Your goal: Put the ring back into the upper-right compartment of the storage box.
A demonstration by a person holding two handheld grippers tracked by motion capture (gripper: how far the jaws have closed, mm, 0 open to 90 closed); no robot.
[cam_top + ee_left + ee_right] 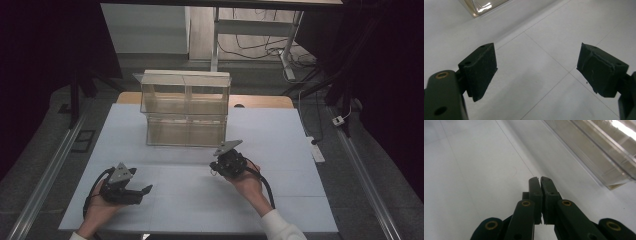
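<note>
Left tool hovers low over the white tabletop, well in front of the clear two-tier bin and off toward its left, jaws spread wide with nothing between them. Right tool sits just in front of the bin's right end, near its lower tier, with its jaws pressed together and empty. That bin stands at the tabletop's far middle, its clear compartments empty as far as can be seen.

Desk with a white top

One clear two-tier plastic box sat on it, toward the far edge.
</note>
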